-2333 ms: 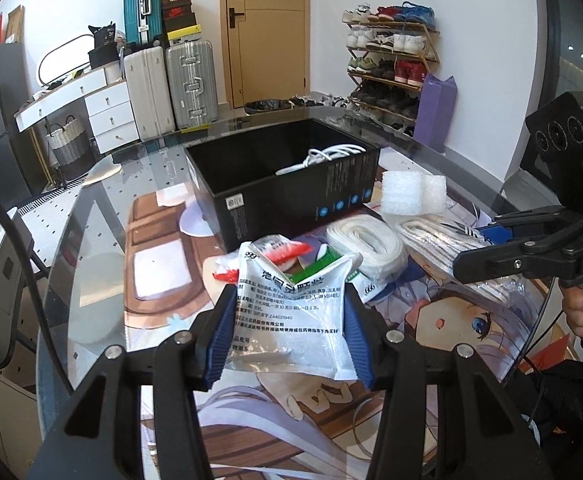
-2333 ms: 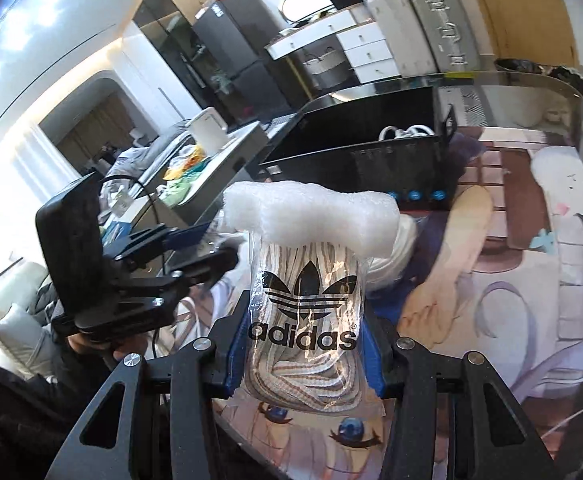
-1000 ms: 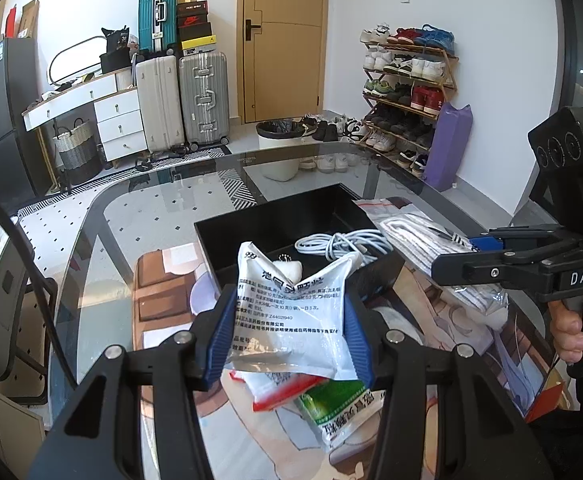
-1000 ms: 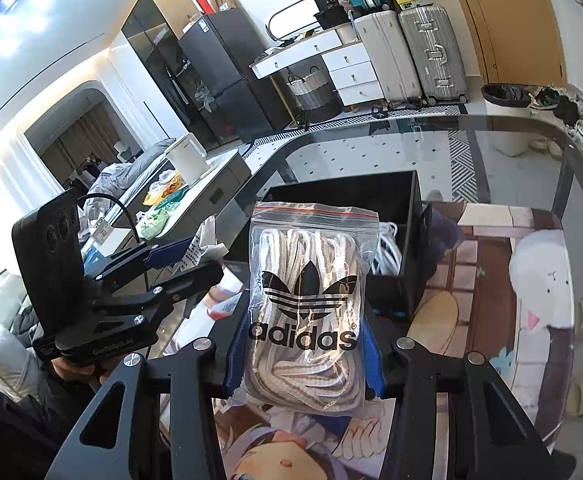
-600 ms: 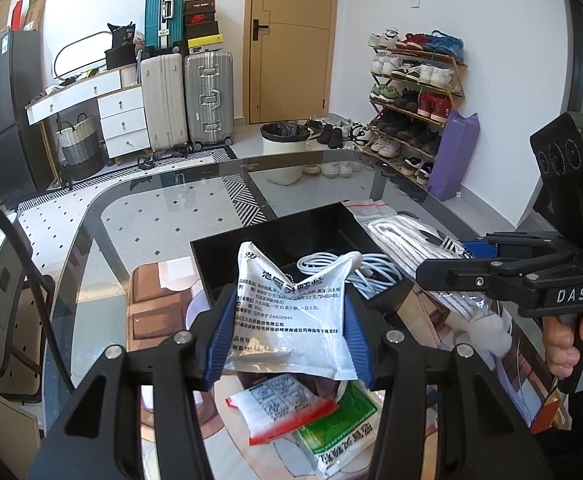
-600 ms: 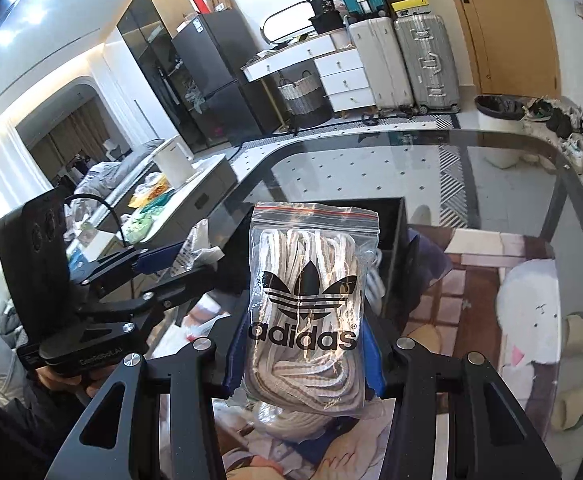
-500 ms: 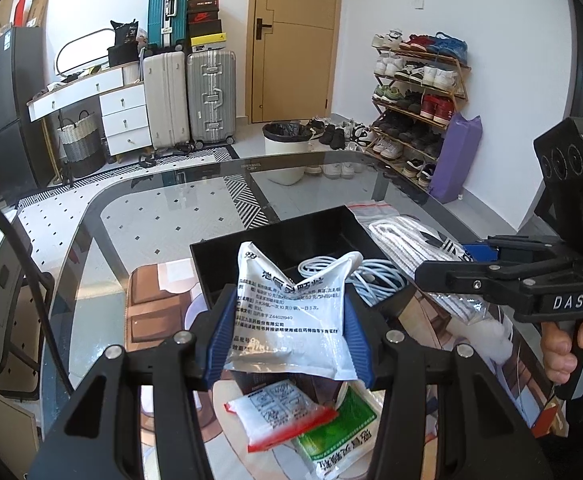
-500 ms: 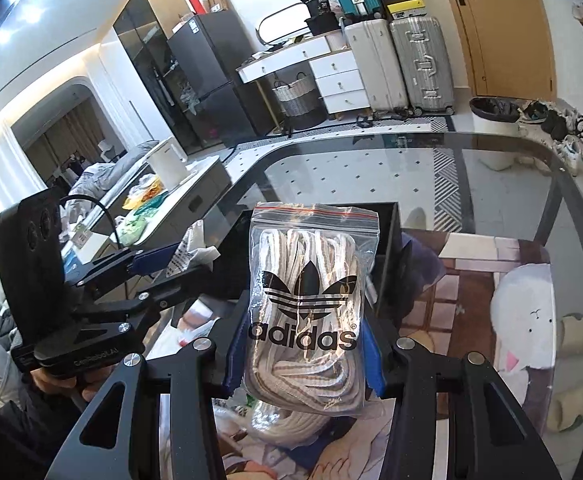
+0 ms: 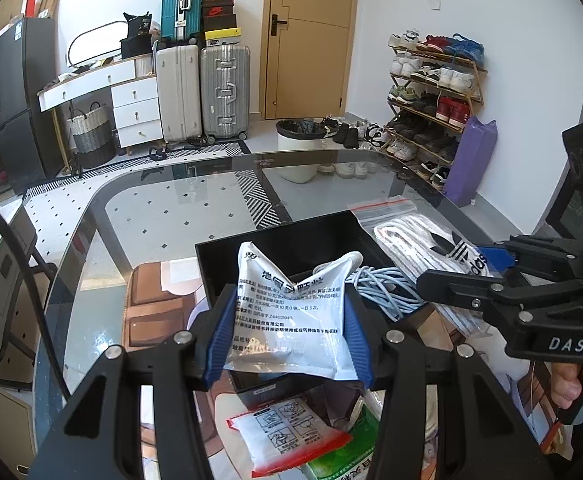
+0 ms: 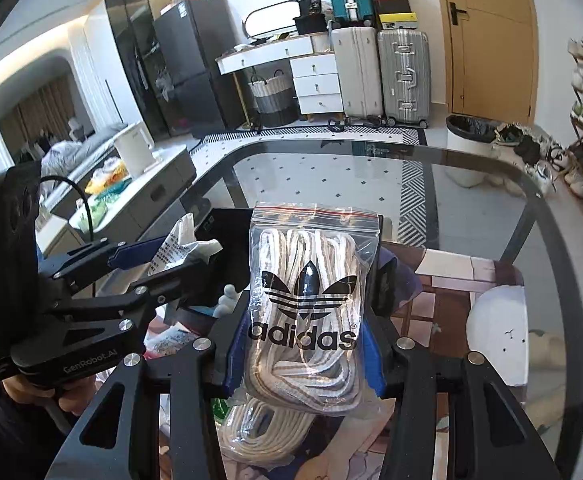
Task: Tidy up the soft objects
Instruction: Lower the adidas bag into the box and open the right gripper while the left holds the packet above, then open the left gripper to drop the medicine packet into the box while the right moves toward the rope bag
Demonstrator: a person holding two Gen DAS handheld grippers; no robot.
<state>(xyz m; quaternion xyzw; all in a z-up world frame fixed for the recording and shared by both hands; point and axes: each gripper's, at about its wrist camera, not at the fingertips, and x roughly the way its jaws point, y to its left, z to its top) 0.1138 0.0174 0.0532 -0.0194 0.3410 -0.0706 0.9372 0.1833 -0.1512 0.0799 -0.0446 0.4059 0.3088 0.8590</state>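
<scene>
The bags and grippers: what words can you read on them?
"adidas": zip bag of laces.
"DAS": right gripper, on its side.
"GenRobot.AI": left gripper, on its side.
"999": corner of the white pouch; its other print is too small to read.
Red-edged packet: print too blurred.

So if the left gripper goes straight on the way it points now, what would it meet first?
Probably the open black box: the left gripper, shut on the white sachet, aims down toward the white cable coiled inside. Depth is hard to judge.
</scene>
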